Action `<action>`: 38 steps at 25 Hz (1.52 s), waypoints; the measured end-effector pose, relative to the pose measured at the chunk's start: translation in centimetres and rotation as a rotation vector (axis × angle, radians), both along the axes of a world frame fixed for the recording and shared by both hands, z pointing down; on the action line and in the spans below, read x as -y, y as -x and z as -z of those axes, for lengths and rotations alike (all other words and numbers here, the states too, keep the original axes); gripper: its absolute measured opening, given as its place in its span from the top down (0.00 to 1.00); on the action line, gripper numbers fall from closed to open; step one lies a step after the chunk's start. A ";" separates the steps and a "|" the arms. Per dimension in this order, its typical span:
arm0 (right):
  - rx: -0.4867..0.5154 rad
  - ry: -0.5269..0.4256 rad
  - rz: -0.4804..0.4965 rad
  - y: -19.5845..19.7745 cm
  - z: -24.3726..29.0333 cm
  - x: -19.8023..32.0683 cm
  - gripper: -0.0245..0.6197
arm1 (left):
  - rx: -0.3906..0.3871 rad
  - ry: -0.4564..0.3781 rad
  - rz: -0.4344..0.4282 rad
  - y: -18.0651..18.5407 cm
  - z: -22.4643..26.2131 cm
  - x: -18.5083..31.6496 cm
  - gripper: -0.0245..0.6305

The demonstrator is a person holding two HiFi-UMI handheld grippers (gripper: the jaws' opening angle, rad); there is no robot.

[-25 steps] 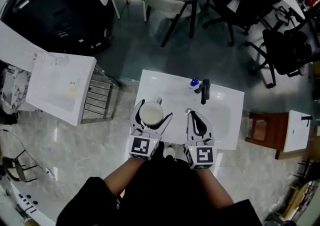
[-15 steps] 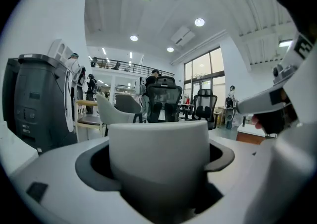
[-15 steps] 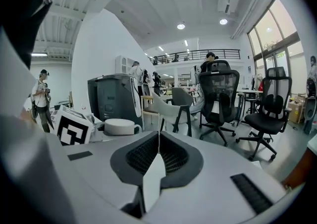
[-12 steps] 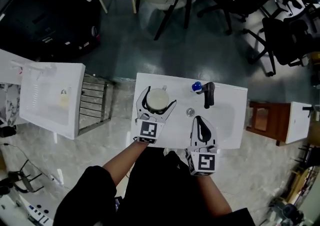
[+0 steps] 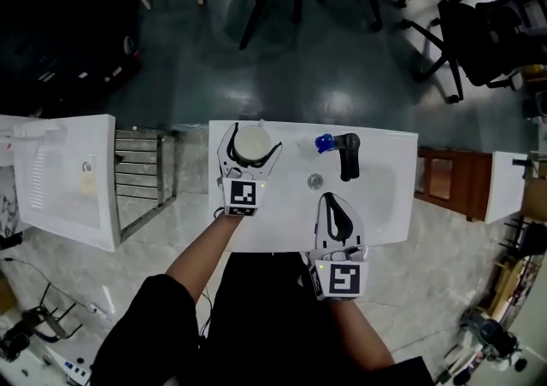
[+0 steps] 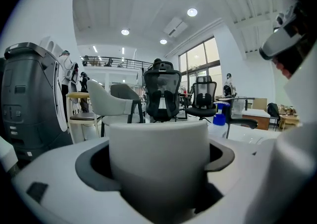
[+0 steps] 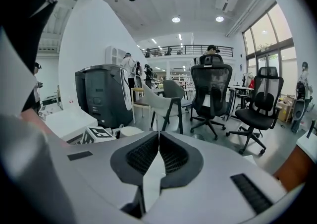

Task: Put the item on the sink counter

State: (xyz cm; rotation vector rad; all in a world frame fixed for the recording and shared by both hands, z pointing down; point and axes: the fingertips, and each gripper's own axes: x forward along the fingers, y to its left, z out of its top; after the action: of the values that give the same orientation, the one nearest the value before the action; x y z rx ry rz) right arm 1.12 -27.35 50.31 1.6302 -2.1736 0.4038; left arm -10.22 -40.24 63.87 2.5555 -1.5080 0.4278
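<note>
A white cup (image 5: 250, 145) sits between the jaws of my left gripper (image 5: 254, 137), which is shut on it over the back left part of the white sink counter (image 5: 273, 222). In the left gripper view the cup (image 6: 158, 143) fills the gap between the jaws of the left gripper (image 6: 158, 168). My right gripper (image 5: 337, 212) hangs over the basin's front edge, shut and empty. Its pads (image 7: 171, 156) meet in the right gripper view, where the cup (image 7: 130, 131) shows at the left. Whether the cup touches the counter is not visible.
A black faucet (image 5: 349, 155) and a blue-capped bottle (image 5: 323, 143) stand at the counter's back, with the drain (image 5: 315, 180) in the basin. Another white sink unit (image 5: 60, 175) and a metal rack (image 5: 141, 179) lie to the left, a wooden stand (image 5: 436, 181) to the right.
My left gripper has carried the cup away from me toward the counter's back left. The right gripper has stayed shut and drawn slightly back toward the front edge.
</note>
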 end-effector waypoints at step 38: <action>0.009 0.075 0.036 0.0 -3.2 1.5 0.91 | 0.121 0.147 -0.019 0.2 -9.2 -1.1 0.25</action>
State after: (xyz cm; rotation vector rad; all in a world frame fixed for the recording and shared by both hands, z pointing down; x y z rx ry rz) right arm 1.10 -28.87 53.54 1.5497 -2.1642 0.4776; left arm -10.41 -39.19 73.09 2.4713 -1.4328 0.6812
